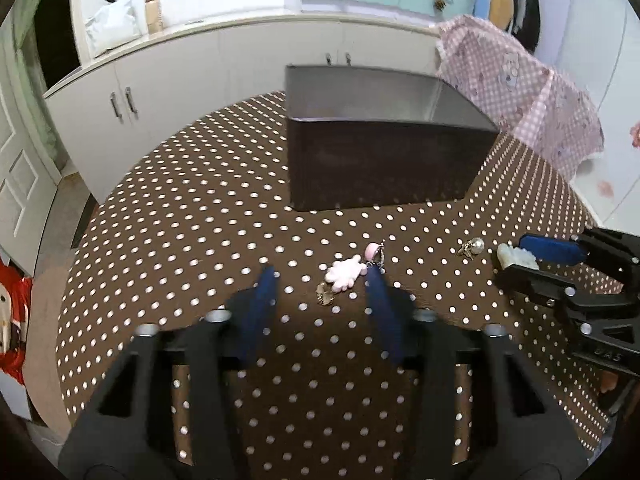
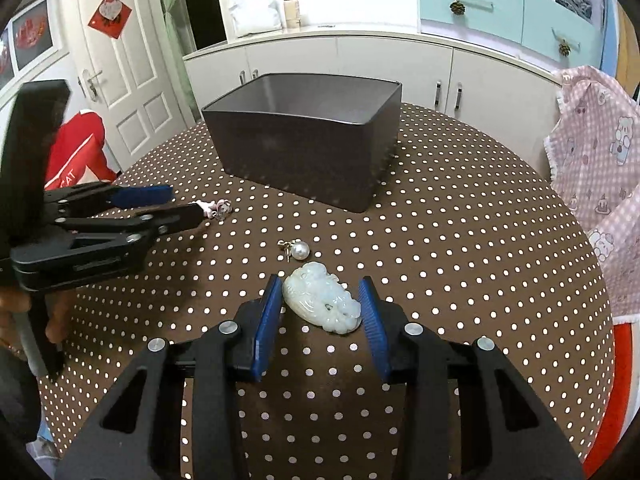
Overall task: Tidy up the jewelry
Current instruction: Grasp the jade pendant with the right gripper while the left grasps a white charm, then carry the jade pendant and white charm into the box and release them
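We see a round table (image 2: 460, 240) w/ a brown cloth dotted white, a dark open box (image 2: 308, 136) toward its far side. Behind: white cabinets (image 2: 360, 68), pale-blue drawers (image 2: 472, 4), a white door (image 2: 116, 60) at left, a pink checked cloth (image 2: 600, 168) draped at right.

Our right tongs (image 2: 320, 304) straddle a pale carved pendant (image 2: 320, 300) lying on the cloth; left pad looks to touch it, right pad's contact we can't tell. A pearl earring (image 2: 298, 249) sits just beyond.

Our left tongs (image 1: 324, 280) stand open around a pink charm (image 1: 346, 272) w/ a small metal clasp (details too blurred to make out). The box's inside is mostly hidden by its near wall. A hand (image 2: 24, 320) at the left edge is cut off.
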Motion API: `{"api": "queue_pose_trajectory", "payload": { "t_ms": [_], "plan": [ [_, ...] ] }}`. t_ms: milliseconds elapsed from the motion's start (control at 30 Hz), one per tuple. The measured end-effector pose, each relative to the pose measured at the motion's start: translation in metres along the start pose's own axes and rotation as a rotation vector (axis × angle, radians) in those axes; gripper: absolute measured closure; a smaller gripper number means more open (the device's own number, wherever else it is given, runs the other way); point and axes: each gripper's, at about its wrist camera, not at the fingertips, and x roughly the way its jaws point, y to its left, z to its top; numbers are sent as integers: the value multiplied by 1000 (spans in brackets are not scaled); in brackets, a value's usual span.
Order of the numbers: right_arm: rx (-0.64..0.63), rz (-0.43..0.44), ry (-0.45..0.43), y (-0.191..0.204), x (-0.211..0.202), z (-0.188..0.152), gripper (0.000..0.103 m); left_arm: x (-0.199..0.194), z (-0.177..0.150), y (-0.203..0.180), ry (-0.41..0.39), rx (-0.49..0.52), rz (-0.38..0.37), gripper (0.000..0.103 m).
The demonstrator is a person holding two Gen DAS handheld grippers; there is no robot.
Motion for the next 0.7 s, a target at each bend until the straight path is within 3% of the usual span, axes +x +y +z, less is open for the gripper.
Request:
{"api": "queue_pose_trajectory", "payload": {
  "t_ms": [133,333,700],
  "plan": [
    [20,24,-9,-7,-2,2,66,3,1,-9,4,58,12,87],
    [73,76,-54,-15,-12,2,66,-4,2,-11,-21,62,24,87],
    [88,128,-151,-12,-46,28,66,-64,29,-6,-150,-11,-133,87]
  ]
}}
